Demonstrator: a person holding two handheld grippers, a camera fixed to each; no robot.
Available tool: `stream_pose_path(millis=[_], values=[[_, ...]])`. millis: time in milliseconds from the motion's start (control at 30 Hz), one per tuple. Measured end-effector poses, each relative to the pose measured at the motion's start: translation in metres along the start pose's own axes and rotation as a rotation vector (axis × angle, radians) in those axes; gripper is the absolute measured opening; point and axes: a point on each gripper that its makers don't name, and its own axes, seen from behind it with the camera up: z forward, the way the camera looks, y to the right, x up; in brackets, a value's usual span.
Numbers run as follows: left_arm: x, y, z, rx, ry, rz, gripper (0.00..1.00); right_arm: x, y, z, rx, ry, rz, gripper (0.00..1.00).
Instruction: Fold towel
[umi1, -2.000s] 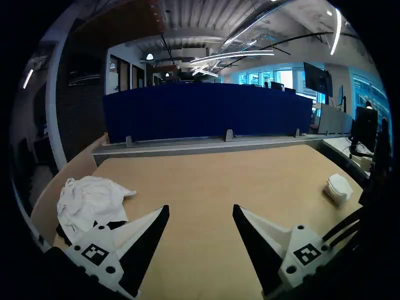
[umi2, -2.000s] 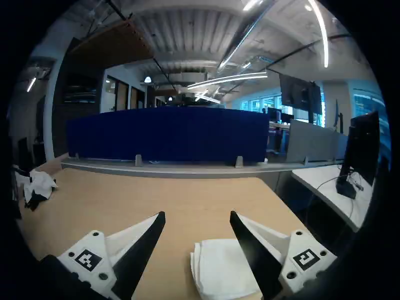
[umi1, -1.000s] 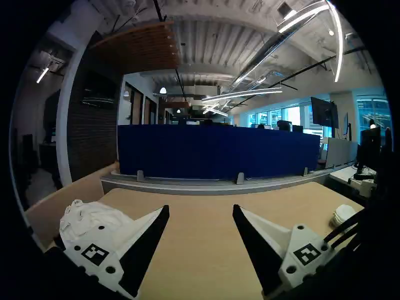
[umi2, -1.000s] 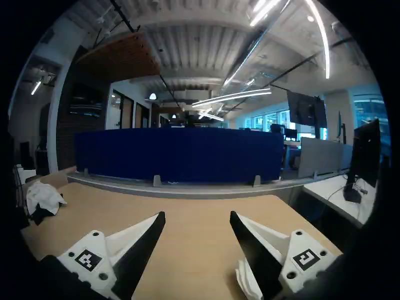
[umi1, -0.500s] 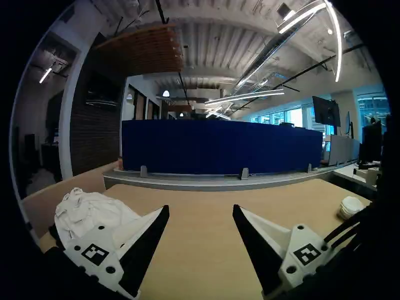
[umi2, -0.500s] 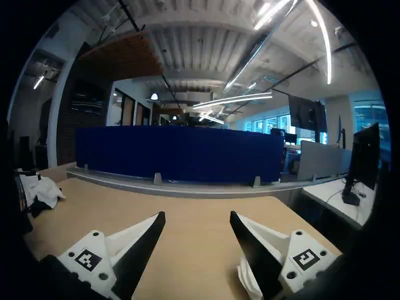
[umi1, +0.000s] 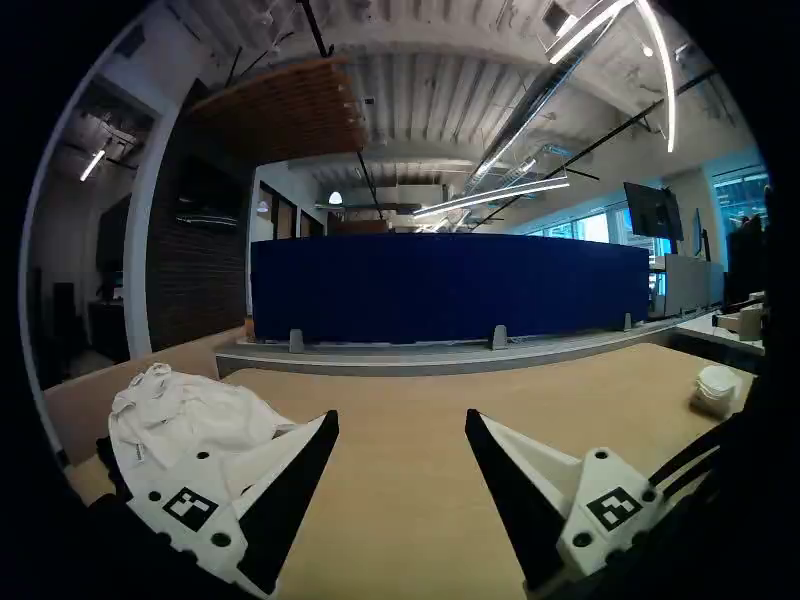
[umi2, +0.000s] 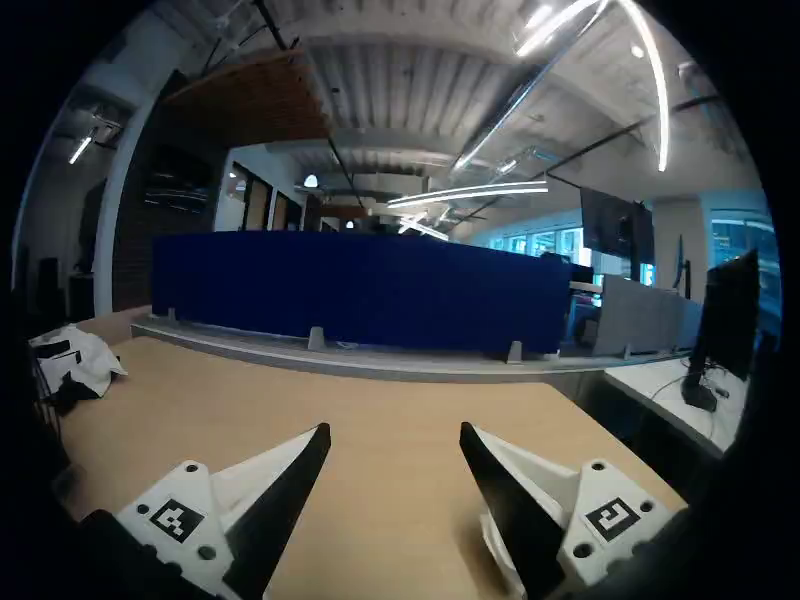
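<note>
A crumpled white towel (umi1: 190, 420) lies on the desk (umi1: 400, 395) at eight o'clock in the left gripper view, partly behind the left gripper (umi1: 400, 413), which gapes wide and empty. A folded stack (umi1: 718, 388) sits at four o'clock. The right gripper (umi2: 394, 426) is also wide open, holding nothing.

Crumpled white cloth towel (umi1: 190, 420): plain white, black patch at lower edge. Small folded white towel stack (umi1: 717, 388): plain white. Flat wooden worktop (umi1: 400, 385): pale tan, faint grain. Long fabric partition panel (umi1: 445, 285): deep blue, unpatterned; grey rail (umi1: 420, 357) below. Left hand-held gripper (umi1: 400, 415) and right hand-held gripper (umi2: 394, 428): white fingers, black inner faces, black-and-white square marker on each finger. Ribbed ceiling (umi1: 450, 90): grey-white, with brown slatted panel (umi1: 280, 110).
</note>
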Motion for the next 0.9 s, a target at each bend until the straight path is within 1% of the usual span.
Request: stream_pose_path(millis=[100,300,467,700,900], values=[[-0.003,-0.004,0.000,0.011,0.008,-0.003,0.94,0.000,-0.003,0.001,0.003,0.001,-0.005,1.00],[-0.016,-0.002,0.001,0.012,0.017,-0.010,0.94,0.000,-0.012,0.006,0.013,0.006,-0.024,1.00],[-0.025,-0.006,0.004,0.017,0.022,-0.009,0.94,-0.004,-0.016,0.008,0.016,0.009,-0.038,1.00],[-0.031,-0.010,0.007,0.014,0.041,-0.044,0.94,-0.012,-0.015,0.010,0.014,0.008,-0.039,1.00],[-0.037,-0.010,0.010,0.019,0.041,-0.030,0.94,-0.014,-0.014,0.011,0.016,0.010,-0.038,1.00]])
